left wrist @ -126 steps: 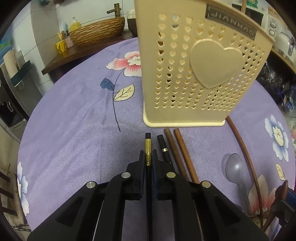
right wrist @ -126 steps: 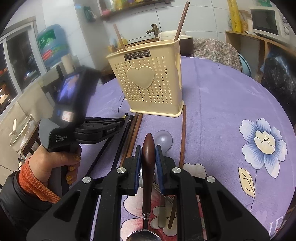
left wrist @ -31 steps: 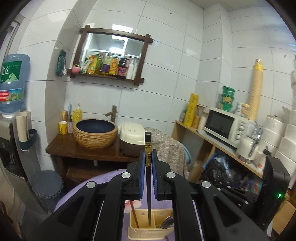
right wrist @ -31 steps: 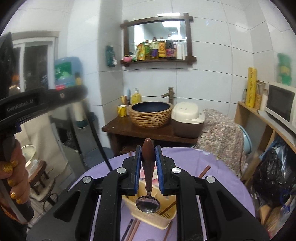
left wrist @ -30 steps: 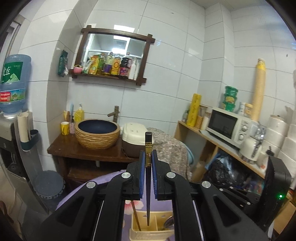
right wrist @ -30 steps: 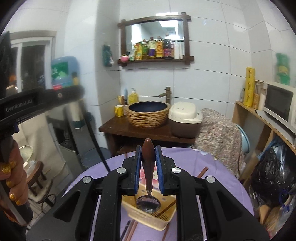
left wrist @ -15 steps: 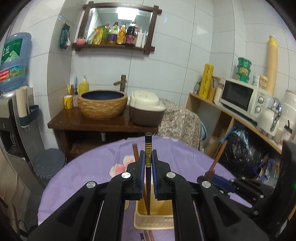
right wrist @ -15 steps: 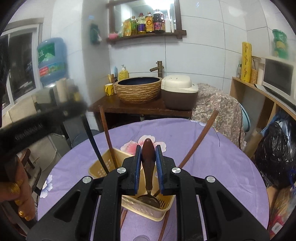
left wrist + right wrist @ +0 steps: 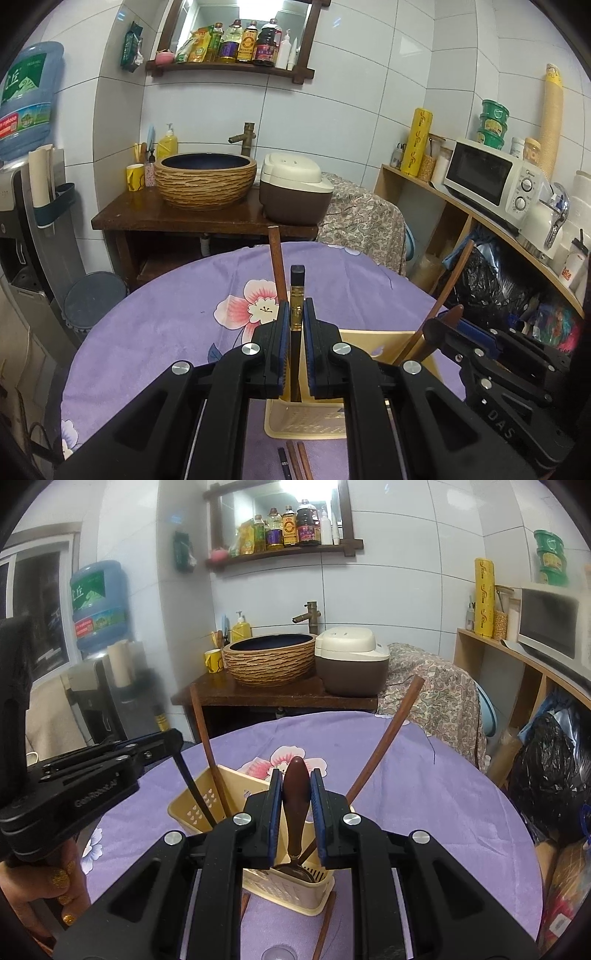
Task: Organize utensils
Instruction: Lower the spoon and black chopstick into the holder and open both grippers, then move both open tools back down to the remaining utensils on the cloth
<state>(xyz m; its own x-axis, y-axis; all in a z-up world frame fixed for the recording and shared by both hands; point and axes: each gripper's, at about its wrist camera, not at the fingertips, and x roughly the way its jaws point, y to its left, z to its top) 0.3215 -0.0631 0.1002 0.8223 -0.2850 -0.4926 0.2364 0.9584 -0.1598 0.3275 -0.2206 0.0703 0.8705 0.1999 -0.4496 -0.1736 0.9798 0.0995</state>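
- The round table [image 9: 155, 332], covered in a purple flowered cloth, carries the cream utensil basket [image 9: 192, 812], which stands upright at the middle, directly beneath both tools.
- The left gripper [image 9: 295, 325] tilts down over the basket, its jaws narrow and clamped on a black chopstick [image 9: 296, 291] whose lower end hangs inside the basket.
- The right gripper [image 9: 296, 797] tilts down just beside it, jaws closed on the dark wooden handle of a spoon [image 9: 295, 805]; the bowl of the spoon sits low inside the basket.
- A hand [image 9: 55, 882] with gold-painted nails wraps the left tool's grip at the lower left of the right wrist view.
- Two brown chopsticks [image 9: 384, 738] lean in the basket, one at each end.
- More chopsticks [image 9: 295, 461] lie on the cloth just in front of the basket.
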